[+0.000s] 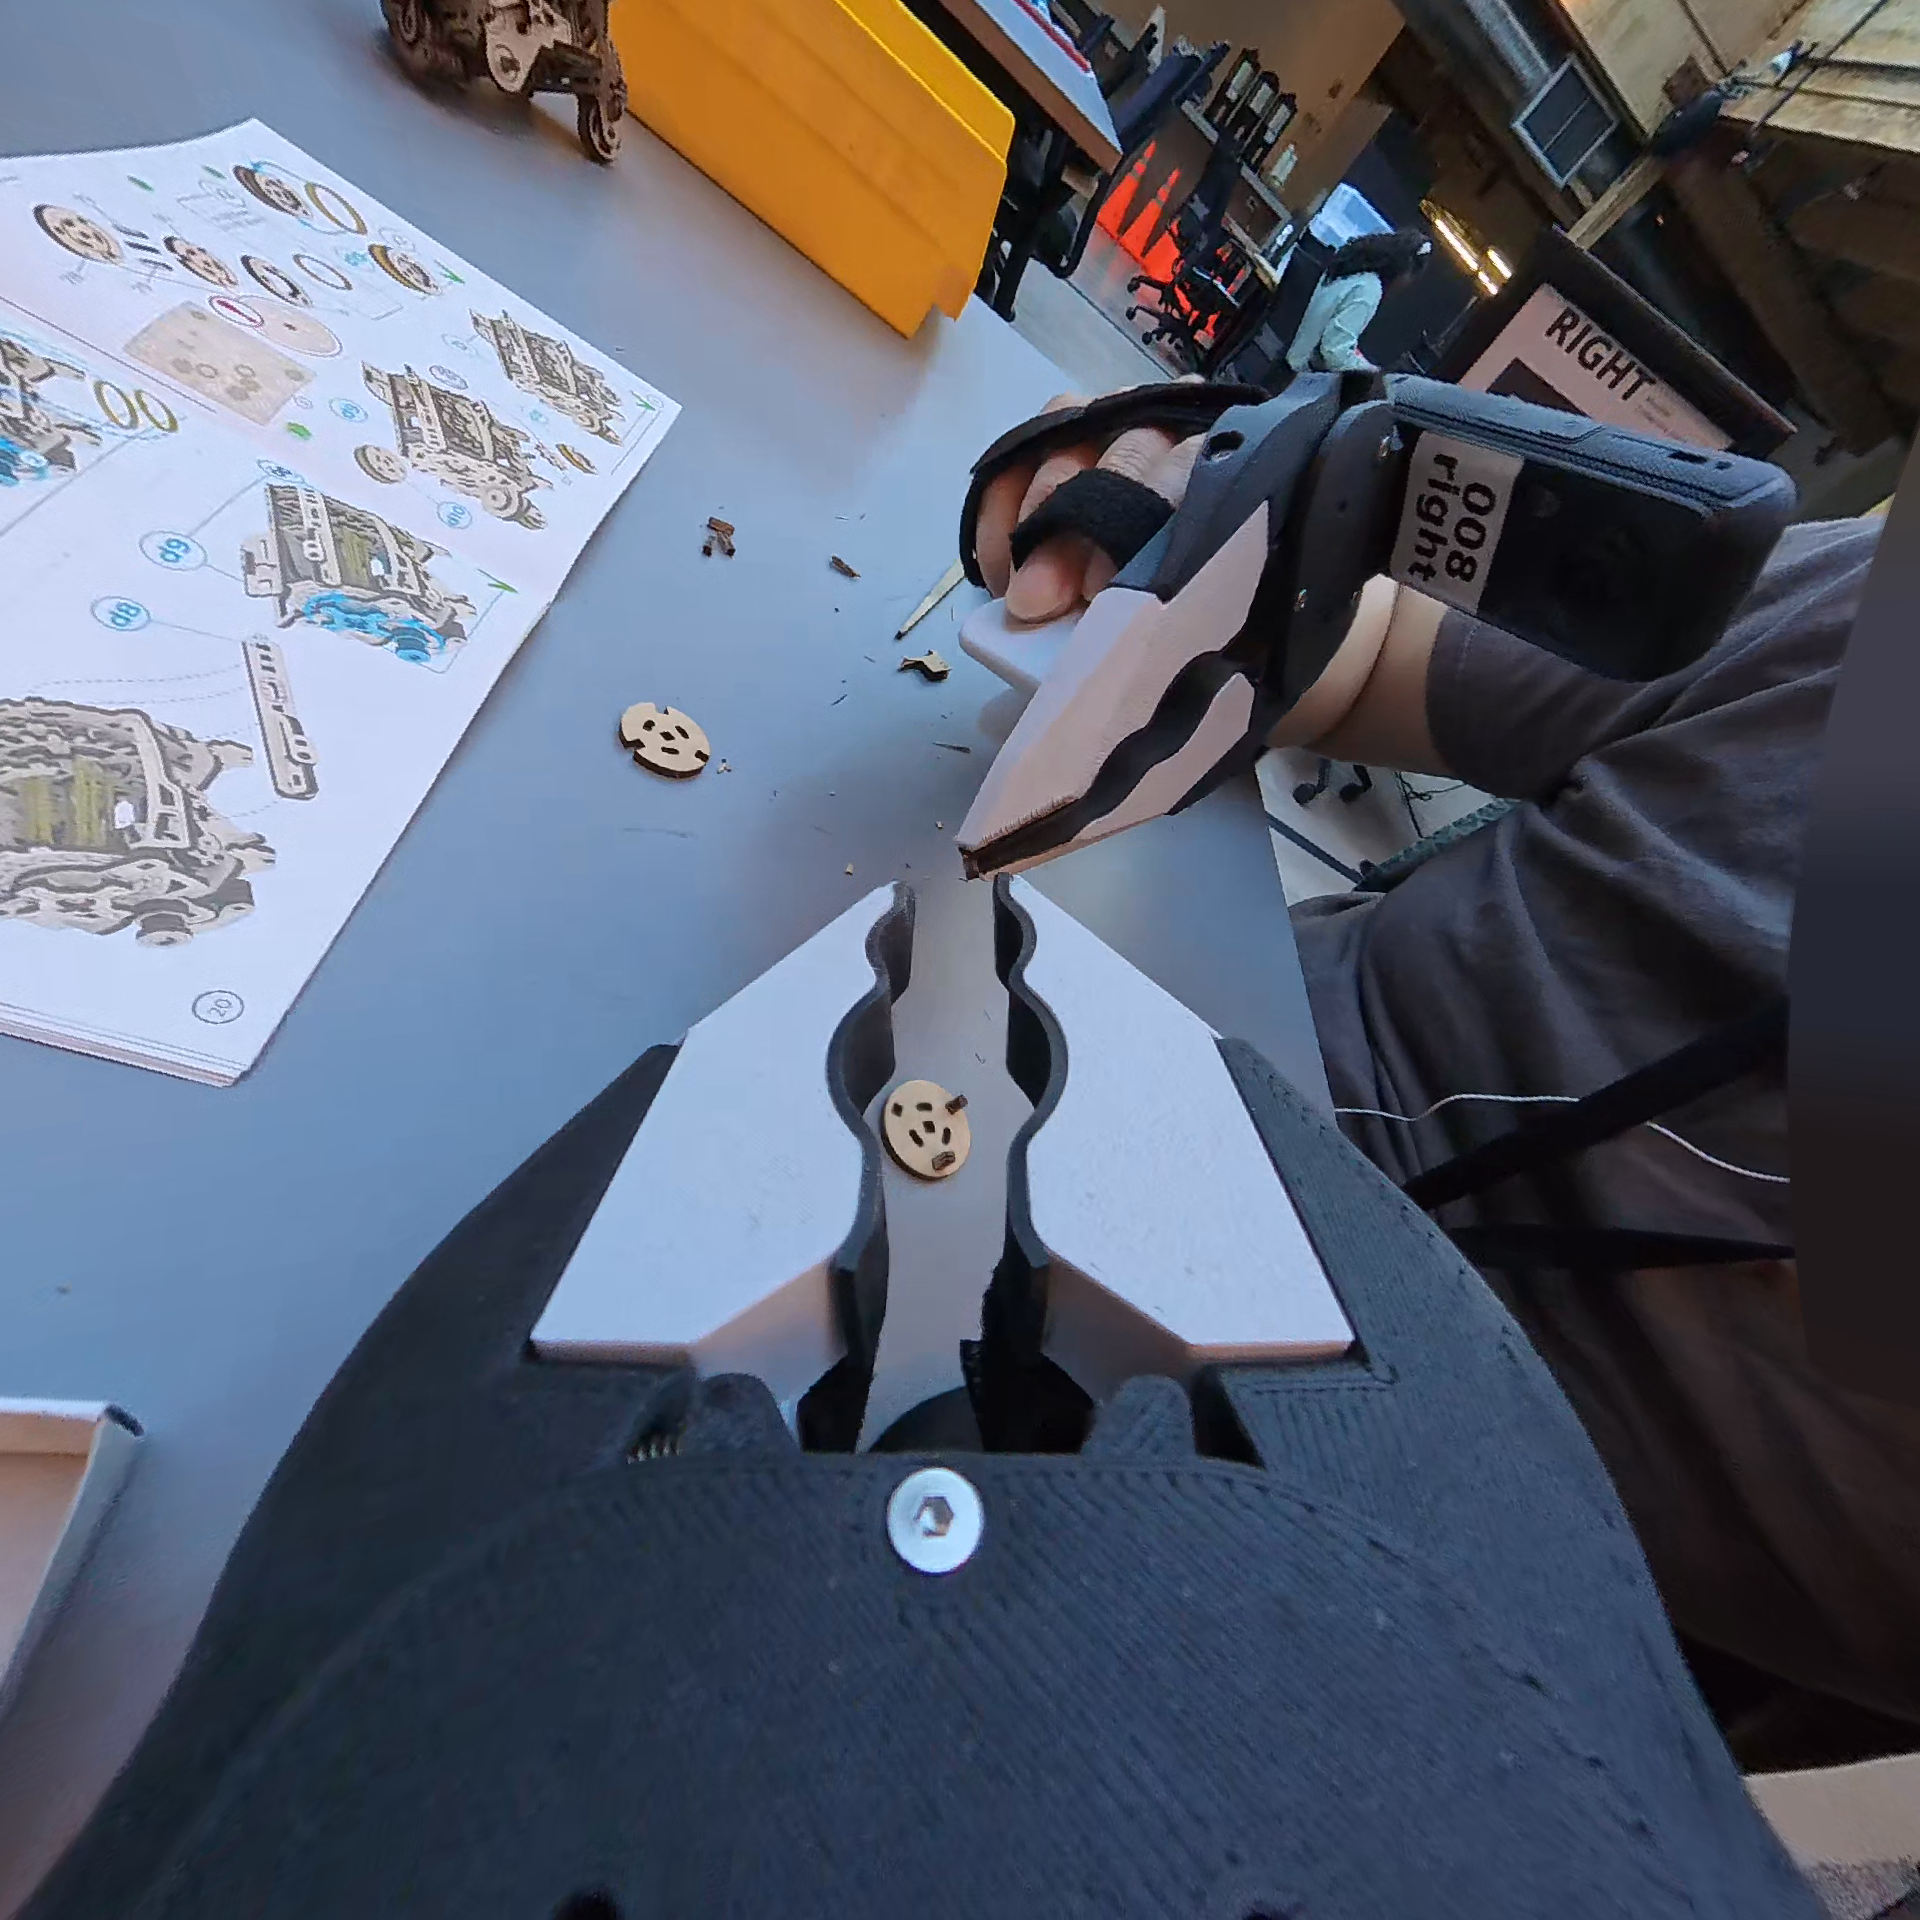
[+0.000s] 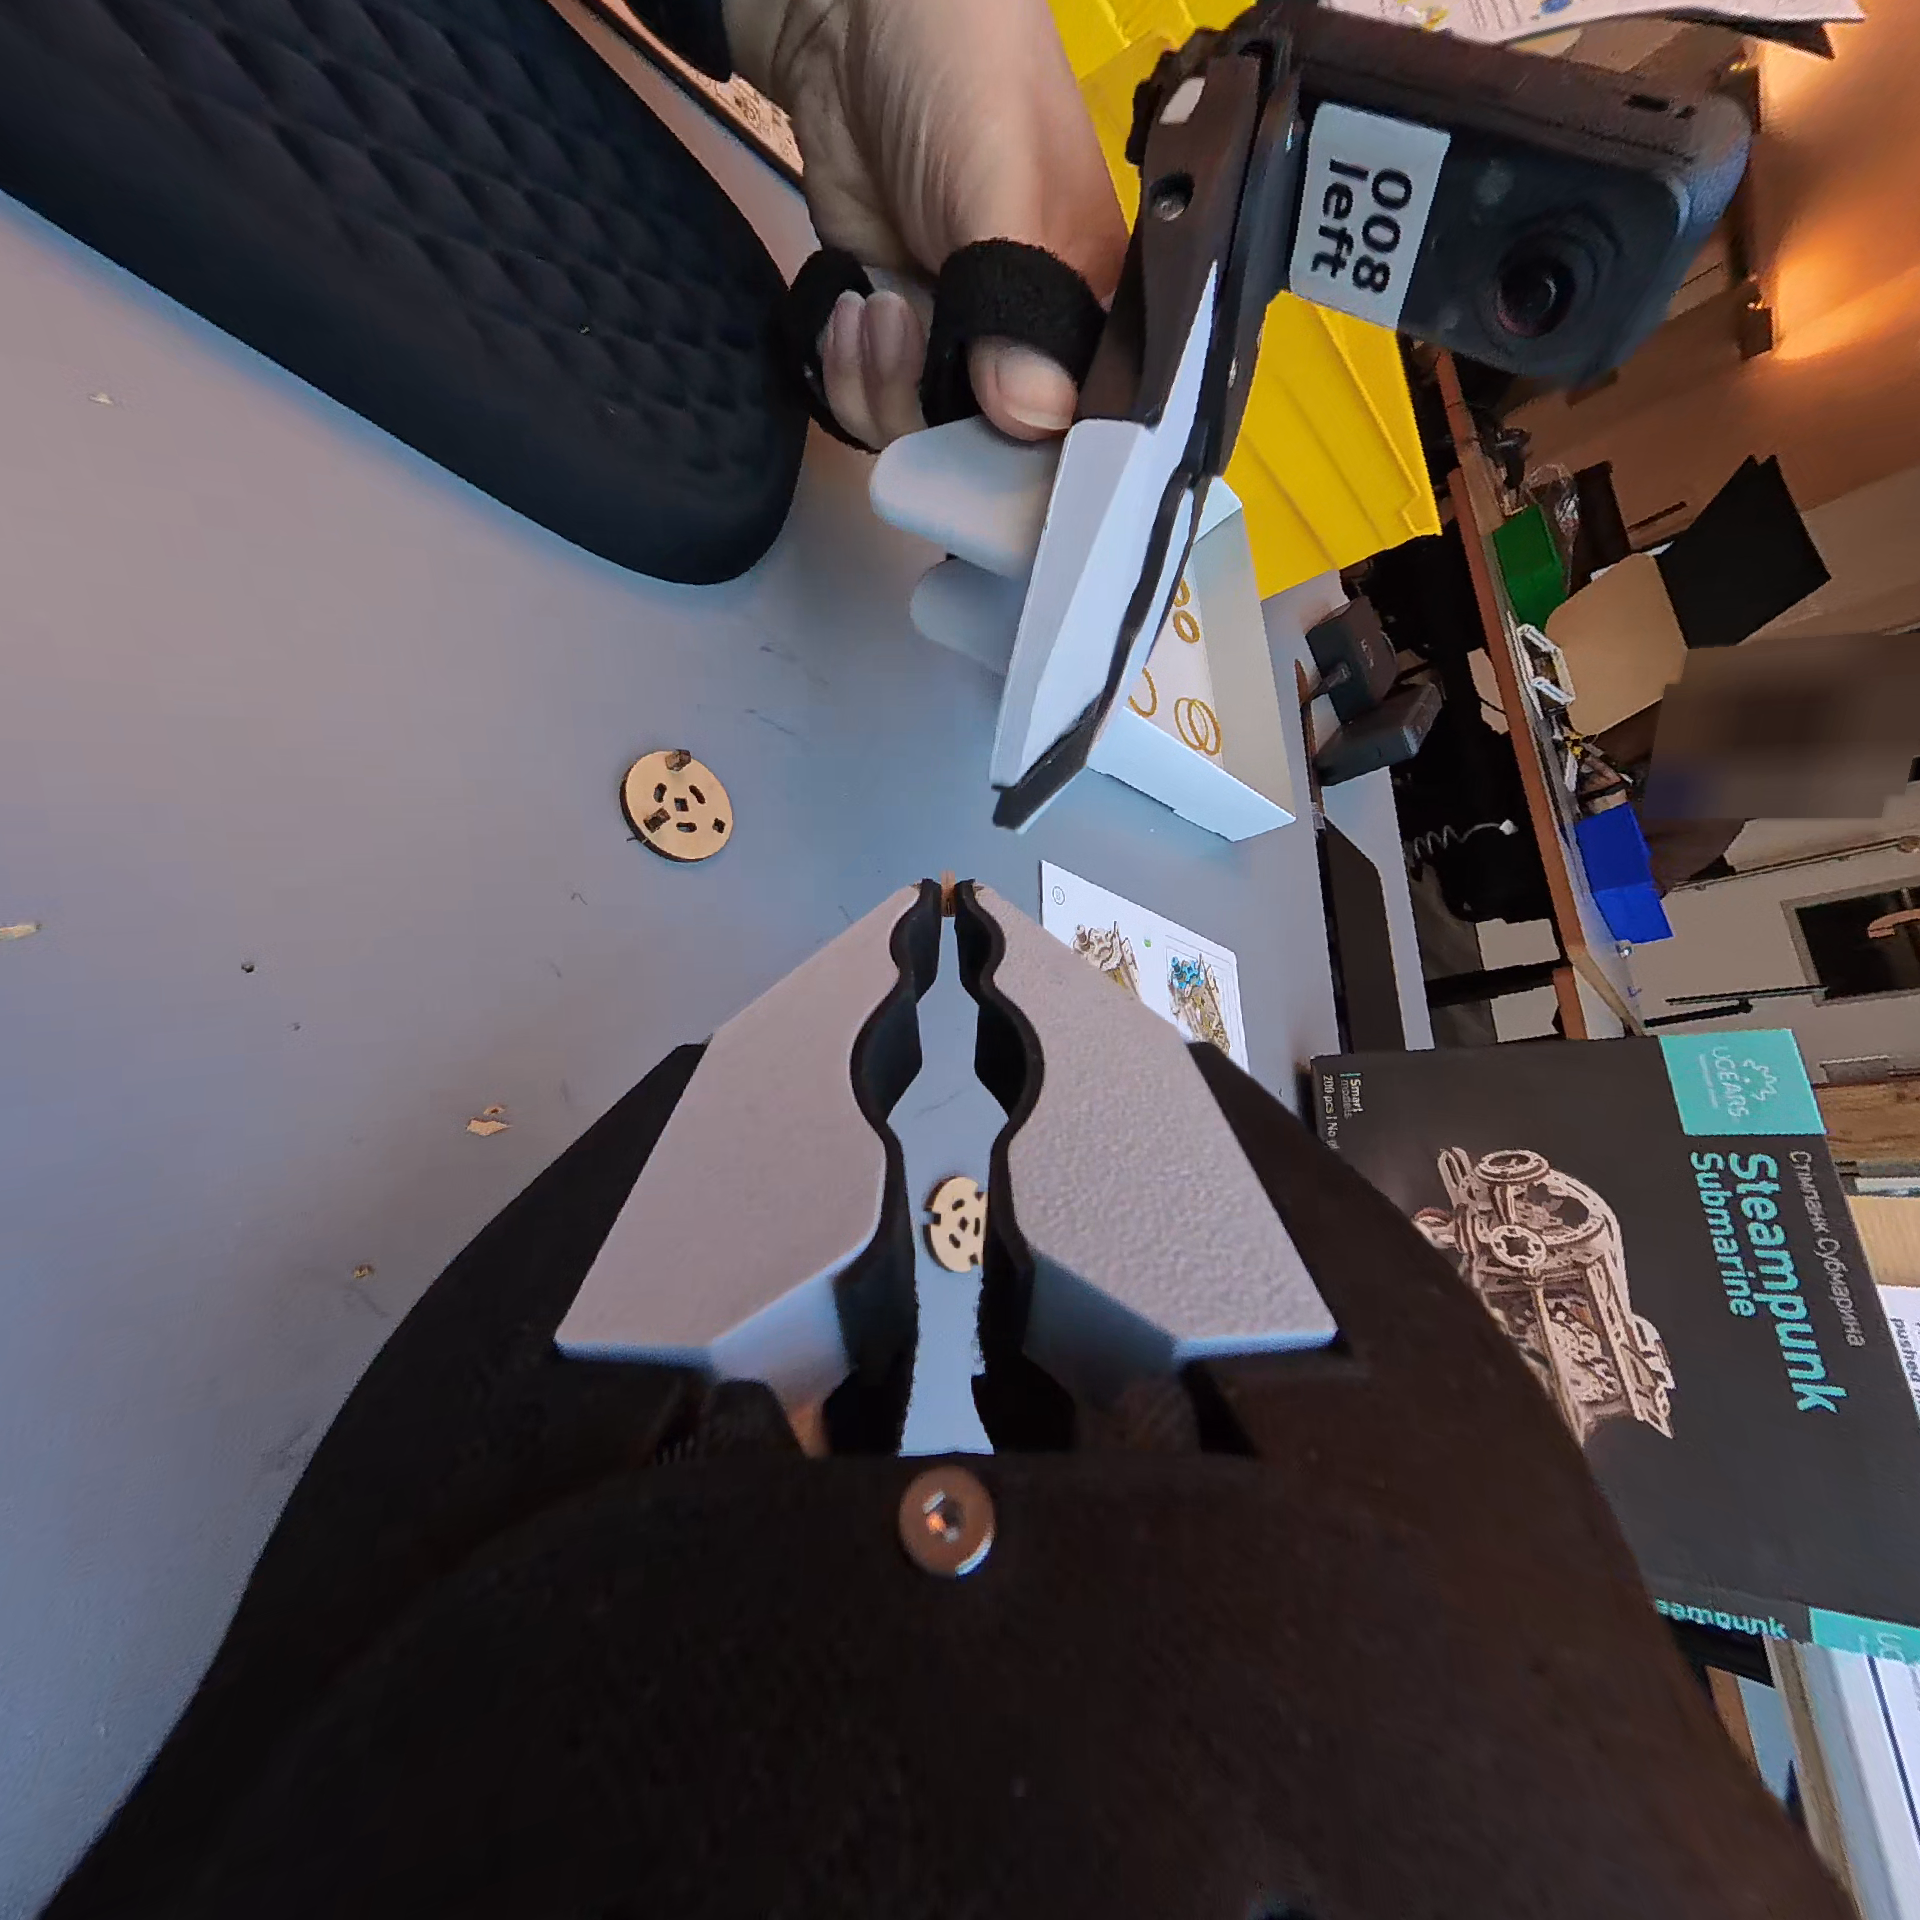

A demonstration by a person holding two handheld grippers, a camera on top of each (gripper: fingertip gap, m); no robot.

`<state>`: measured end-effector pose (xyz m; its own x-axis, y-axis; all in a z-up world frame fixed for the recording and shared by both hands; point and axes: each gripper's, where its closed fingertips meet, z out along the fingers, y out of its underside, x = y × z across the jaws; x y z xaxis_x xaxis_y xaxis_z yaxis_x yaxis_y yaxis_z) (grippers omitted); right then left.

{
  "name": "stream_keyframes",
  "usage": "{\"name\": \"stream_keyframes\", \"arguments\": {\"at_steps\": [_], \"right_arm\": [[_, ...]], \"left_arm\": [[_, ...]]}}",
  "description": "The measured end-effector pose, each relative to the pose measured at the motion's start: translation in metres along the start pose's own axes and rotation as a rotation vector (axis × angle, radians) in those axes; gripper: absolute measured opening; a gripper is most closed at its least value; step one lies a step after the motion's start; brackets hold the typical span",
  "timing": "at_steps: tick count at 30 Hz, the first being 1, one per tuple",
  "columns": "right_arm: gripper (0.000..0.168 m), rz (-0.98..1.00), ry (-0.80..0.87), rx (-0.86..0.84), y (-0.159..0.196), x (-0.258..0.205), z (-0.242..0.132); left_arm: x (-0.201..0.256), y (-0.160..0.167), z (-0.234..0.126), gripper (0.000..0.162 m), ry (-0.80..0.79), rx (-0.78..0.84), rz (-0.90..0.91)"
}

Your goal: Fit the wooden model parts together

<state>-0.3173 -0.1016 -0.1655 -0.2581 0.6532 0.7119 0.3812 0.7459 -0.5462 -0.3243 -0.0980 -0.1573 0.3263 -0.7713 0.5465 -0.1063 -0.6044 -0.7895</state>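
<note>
The right gripper [image 2: 947, 889] pinches a tiny wooden peg [image 2: 947, 884] at its very tips; the left gripper [image 1: 951, 889] hangs spread and empty above the pegged wooden disc [image 1: 926, 1129]. So slight a hold could let the peg twist or drop.

even, soft daylight on the grey table [image 1: 540, 1195]; shadows faint and diffuse. warm orange cast at 1–2 o'clock in the right wrist view, background there smeared and soft. strong fisheye bending at all edges. mosaic patch at 3 o'clock. near gripper bodies dark, little detail. mild glare on the instruction sheet [image 1: 312, 499].
</note>
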Motion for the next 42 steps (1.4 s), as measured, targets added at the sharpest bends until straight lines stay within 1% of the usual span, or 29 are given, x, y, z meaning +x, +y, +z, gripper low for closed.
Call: {"name": "stream_keyframes", "arguments": {"at_steps": [3,5,7,10,11,14,16,18,20,21,22,23,24,25,27,30,33,37,39,42], "right_arm": [[0.002,-0.016,0.015,0.004,-0.004,0.002,0.0],[0.002,-0.028,0.014,0.005,-0.006,0.001,-0.001],[0.002,-0.04,0.008,-0.002,-0.006,-0.001,-0.001],[0.002,-0.066,0.031,-0.013,-0.007,0.002,-0.003],[0.002,-0.075,0.036,-0.011,-0.008,0.003,-0.003],[0.002,-0.07,0.056,-0.009,-0.008,0.004,-0.003],[0.003,-0.022,0.063,0.012,-0.009,0.009,-0.004],[0.01,0.143,0.049,0.055,-0.008,0.018,-0.008],[0.01,0.451,-0.063,0.188,-0.016,0.024,-0.019],[0.015,0.633,-0.127,0.259,-0.02,0.029,-0.024],[0.017,0.772,-0.219,0.343,-0.027,0.031,-0.031],[0.017,0.865,-0.299,0.423,-0.033,0.033,-0.039],[0.016,0.923,-0.336,0.482,-0.036,0.036,-0.045],[0.013,0.957,-0.334,0.514,-0.035,0.04,-0.049],[0.009,0.947,-0.324,0.501,-0.033,0.041,-0.049],[0.013,0.901,-0.34,0.461,-0.038,0.032,-0.044],[0.009,0.856,-0.287,0.43,-0.037,0.032,-0.039],[0.008,0.875,-0.296,0.422,-0.038,0.032,-0.037],[0.003,0.873,-0.295,0.433,-0.039,0.032,-0.038],[0.002,0.872,-0.31,0.428,-0.039,0.03,-0.038]], "left_arm": [[0.003,0.002,0.009,0.015,0.002,-0.015,0.014],[0.005,0.003,0.014,0.01,-0.006,-0.033,0.05],[0.006,0.005,0.016,0.009,-0.024,-0.056,0.078],[0.011,0.003,0.017,0.001,-0.023,-0.051,0.11],[0.012,0.002,0.017,0.001,-0.024,-0.052,0.121],[0.012,0.001,0.016,0.001,-0.034,-0.046,0.142],[0.013,-0.003,0.014,0.0,-0.037,-0.025,0.177],[0.016,-0.009,0.012,0.0,-0.05,0.005,0.257],[0.027,-0.016,0.011,0.0,-0.033,0.053,0.359],[0.033,-0.022,0.01,0.0,-0.027,0.089,0.402],[0.039,-0.026,0.009,0.0,-0.023,0.117,0.436],[0.042,-0.029,0.009,0.0,-0.031,0.133,0.468],[0.043,-0.03,0.008,0.0,-0.044,0.143,0.501],[0.044,-0.031,0.007,0.0,-0.056,0.146,0.532],[0.047,-0.031,0.007,0.0,-0.061,0.154,0.575],[0.049,-0.031,0.007,0.0,-0.056,0.16,0.601],[0.051,-0.03,0.007,0.0,-0.047,0.16,0.606],[0.052,-0.031,0.007,0.001,-0.046,0.163,0.608],[0.052,-0.03,0.008,0.001,-0.044,0.16,0.606],[0.052,-0.03,0.009,0.001,-0.044,0.158,0.61]]}}
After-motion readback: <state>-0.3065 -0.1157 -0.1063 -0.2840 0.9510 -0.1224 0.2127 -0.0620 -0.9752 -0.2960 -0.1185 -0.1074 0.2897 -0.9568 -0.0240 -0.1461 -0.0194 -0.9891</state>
